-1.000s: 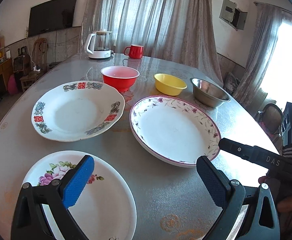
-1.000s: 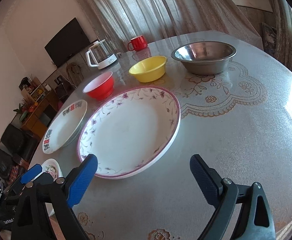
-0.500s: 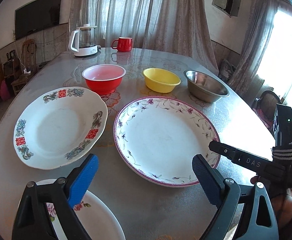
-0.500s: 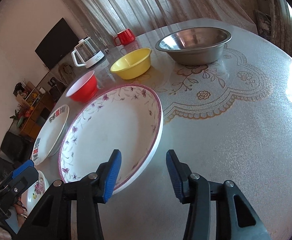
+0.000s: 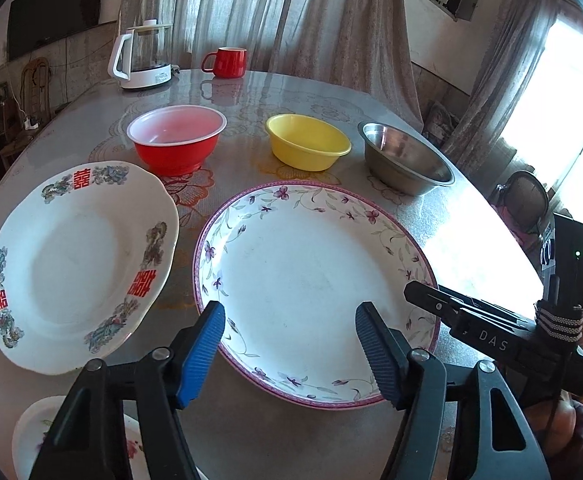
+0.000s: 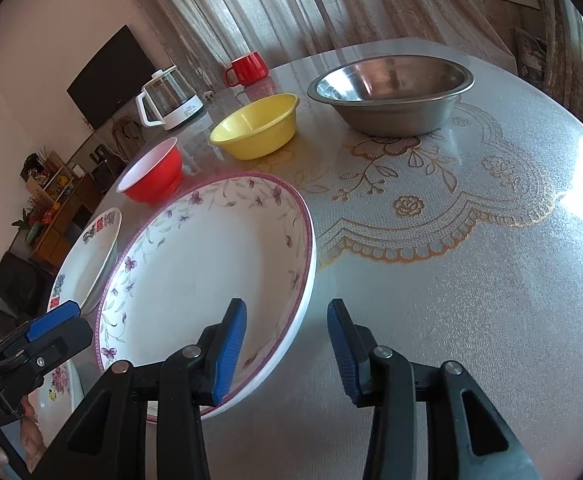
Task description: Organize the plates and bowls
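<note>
A large purple-flowered plate (image 5: 311, 280) (image 6: 207, 264) lies in the middle of the table. My left gripper (image 5: 291, 350) is open, its jaws either side of the plate's near rim. My right gripper (image 6: 287, 352) is open and straddles the plate's right rim, one pad over the plate, one outside. A plate with red characters (image 5: 71, 256) (image 6: 91, 248) lies to the left. A rose-patterned plate (image 5: 51, 440) (image 6: 57, 384) is at the near left. A red bowl (image 5: 176, 144) (image 6: 151, 178), a yellow bowl (image 5: 307, 142) (image 6: 255, 126) and a steel bowl (image 5: 403, 160) (image 6: 391, 90) stand in a row behind.
A glass kettle (image 5: 143, 56) (image 6: 169, 98) and a red mug (image 5: 225, 62) (image 6: 247, 68) stand at the far side. The table (image 6: 471, 260) has a lace-patterned cover. Its edge curves off to the right, with a chair (image 5: 525, 200) beyond.
Both grippers moved in onto the purple-flowered plate. The left gripper's jaws narrowed and swung right from the rose plate. The right gripper's jaws narrowed around the plate's rim.
</note>
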The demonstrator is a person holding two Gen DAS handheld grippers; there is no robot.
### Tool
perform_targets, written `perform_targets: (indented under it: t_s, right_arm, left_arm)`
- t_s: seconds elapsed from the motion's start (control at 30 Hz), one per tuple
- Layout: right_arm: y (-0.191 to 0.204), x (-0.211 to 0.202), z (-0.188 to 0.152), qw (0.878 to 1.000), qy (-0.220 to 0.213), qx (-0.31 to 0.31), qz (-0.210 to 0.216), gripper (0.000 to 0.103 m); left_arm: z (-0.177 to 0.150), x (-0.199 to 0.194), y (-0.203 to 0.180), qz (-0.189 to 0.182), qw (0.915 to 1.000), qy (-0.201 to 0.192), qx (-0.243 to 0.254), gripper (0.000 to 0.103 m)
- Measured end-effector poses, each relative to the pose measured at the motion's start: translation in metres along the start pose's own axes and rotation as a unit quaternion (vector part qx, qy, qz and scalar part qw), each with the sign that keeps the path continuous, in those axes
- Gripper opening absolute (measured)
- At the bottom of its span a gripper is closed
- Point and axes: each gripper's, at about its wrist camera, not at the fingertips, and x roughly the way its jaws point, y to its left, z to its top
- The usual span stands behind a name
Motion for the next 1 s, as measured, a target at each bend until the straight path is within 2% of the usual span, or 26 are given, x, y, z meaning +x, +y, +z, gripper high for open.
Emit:
perform_targets:
  t_s: [0.03,0.13,0.3,0.43,0.57,0.77,0.9,1.0]
  right_arm:
    - [0.0,0.001,0.001,1.0,0.001,-0.002,-0.001,0.034]
    - [0.0,0.002,0.001,1.0,0.002,-0.009,-0.008,0.028]
    - [0.0,0.003,0.003,1.0,0.006,-0.014,-0.004,0.028]
    - [0.001,0.004,0.004,1.0,0.008,-0.019,-0.005,0.028]
    - [0.002,0.005,0.004,1.0,0.009,-0.028,-0.006,0.028]
    - [0.002,0.005,0.003,0.999,0.004,-0.033,-0.005,0.028]
    - [0.002,0.004,0.003,0.999,0.003,-0.038,-0.005,0.028]
    - [0.002,0.004,0.002,0.999,0.002,-0.042,-0.004,0.028]
  left_arm:
    - [0.001,0.002,0.001,-0.003,1.0,0.005,0.001,0.054]
    - [0.002,0.007,0.009,-0.01,0.9997,0.02,-0.01,0.043]
    - [0.002,0.011,0.014,-0.006,0.9994,0.031,-0.013,0.041]
    - [0.0,0.011,0.019,-0.005,0.9989,0.04,-0.023,0.033]
    - [-0.004,0.001,0.027,-0.017,0.9983,0.038,-0.04,0.032]
    - [-0.004,-0.003,0.031,-0.006,0.9975,0.037,-0.06,0.032]
    - [-0.006,0.002,0.033,0.03,0.997,0.042,-0.059,0.034]
    - [-0.003,0.009,0.035,0.035,0.9963,0.048,-0.063,0.034]
